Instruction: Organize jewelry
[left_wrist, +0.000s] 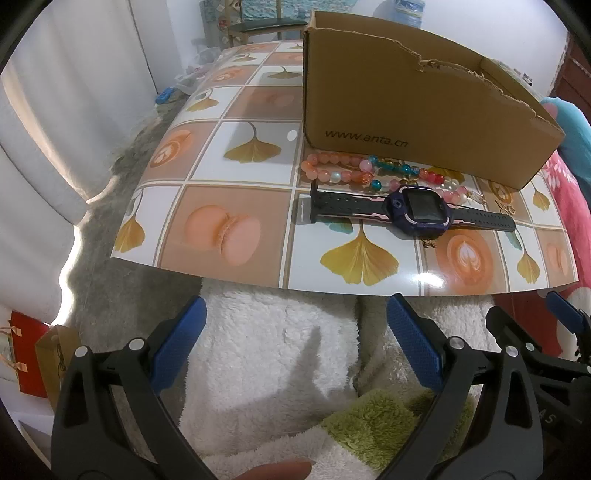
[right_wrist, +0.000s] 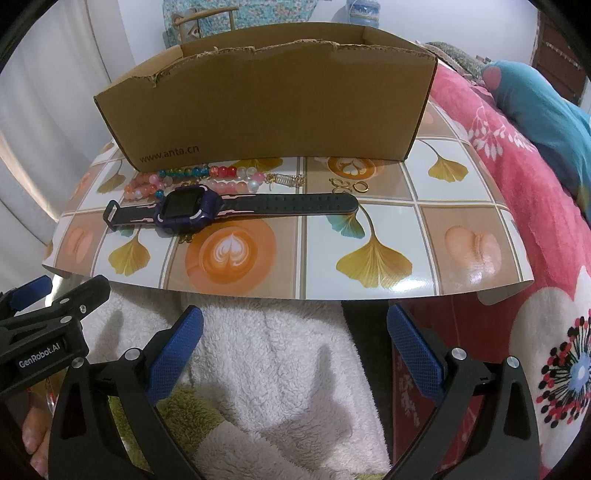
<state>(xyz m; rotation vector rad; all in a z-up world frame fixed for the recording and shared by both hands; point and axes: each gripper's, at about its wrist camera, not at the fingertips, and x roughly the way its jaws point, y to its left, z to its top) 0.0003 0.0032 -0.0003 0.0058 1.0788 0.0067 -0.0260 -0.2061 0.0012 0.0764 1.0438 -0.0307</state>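
Observation:
A purple smartwatch with a dark strap lies flat on the patterned mat. Behind it lie beaded bracelets in pink, blue and red, close against the open cardboard box. Small gold rings and a gold clasp rest to the right of the beads. My left gripper and right gripper both hang open over white fleece in front of the mat's near edge, holding nothing.
The mat sits on a bed with a pink floral blanket to the right and a teal pillow behind. White and green fleece lies below the grippers. Red gift bags stand at lower left. A person's fingers show at the edge.

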